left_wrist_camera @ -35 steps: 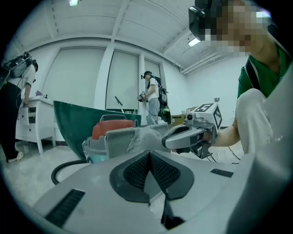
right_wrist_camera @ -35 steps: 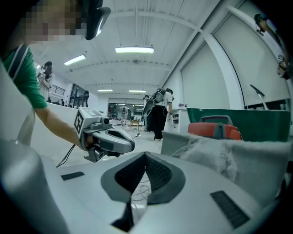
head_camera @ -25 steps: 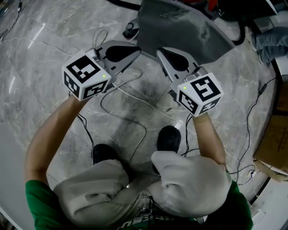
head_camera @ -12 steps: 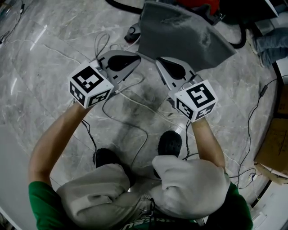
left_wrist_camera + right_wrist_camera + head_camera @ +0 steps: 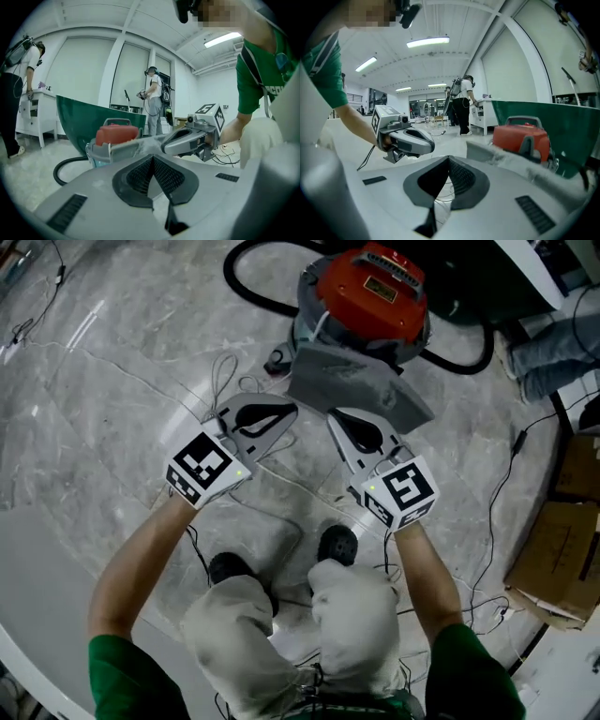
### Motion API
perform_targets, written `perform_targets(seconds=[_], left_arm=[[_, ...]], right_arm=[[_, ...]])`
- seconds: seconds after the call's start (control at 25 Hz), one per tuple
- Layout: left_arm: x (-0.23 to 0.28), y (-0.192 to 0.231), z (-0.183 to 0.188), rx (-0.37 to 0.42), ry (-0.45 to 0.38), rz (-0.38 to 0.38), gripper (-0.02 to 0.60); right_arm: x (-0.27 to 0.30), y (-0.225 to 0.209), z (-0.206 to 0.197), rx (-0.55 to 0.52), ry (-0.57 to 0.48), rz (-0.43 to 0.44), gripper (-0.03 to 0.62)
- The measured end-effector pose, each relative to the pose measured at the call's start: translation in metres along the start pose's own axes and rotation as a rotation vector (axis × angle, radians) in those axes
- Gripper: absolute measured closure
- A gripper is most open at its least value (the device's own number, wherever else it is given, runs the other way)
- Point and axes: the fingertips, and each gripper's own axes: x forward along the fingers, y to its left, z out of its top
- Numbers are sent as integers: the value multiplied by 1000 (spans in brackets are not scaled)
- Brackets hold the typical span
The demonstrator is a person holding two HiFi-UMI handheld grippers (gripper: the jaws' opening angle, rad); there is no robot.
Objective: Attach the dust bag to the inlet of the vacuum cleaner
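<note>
- Grey bag (image 5: 361, 390) is on the floor, leaning against the front of the red-topped vacuum (image 5: 370, 287). A moment ago it filled the top of your head view; now it looks smaller and the whole vacuum shows behind it.
- That change looks like your head pulling up and back, not the bag being carried. The bag has stayed spread flat with its low edge towards you.
- Your left gripper (image 5: 289, 411) has its jaws together with nothing between them. It stops just short of the bag's near-left edge.
- Your right gripper (image 5: 334, 416) is the same: tips meeting and empty, just beside the bag's near edge. It may brush the fabric there, but the views do not settle that.
- The two grippers point inward at each other, as they did before, and neither has a hold on the bag.
- For the task, nothing is attached yet. The bag covers the side of the vacuum facing you, so the inlet cannot be seen.
- You will likely need to open a jaw and take the bag by its stiff collar, which I cannot pick out either.
- Mind the loose white cable (image 5: 281, 479) under your grippers and the black hose (image 5: 246, 289) looping to the left of the vacuum.
</note>
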Motion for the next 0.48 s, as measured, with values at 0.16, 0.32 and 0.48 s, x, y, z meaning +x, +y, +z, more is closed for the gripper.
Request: perform_targets(seconds=[0.16,0.32,0.48], left_arm=[[-32,-9,70,-8,23,35,578],[-70,-28,150,-63,18,94,578],[-112,-56,234,-124,35,141,577]], right_arm=[[-36,15,63,-6,31,16,586],[-80,35,145,-27,26,38,586],[-126,54,236,3,68,45,586]])
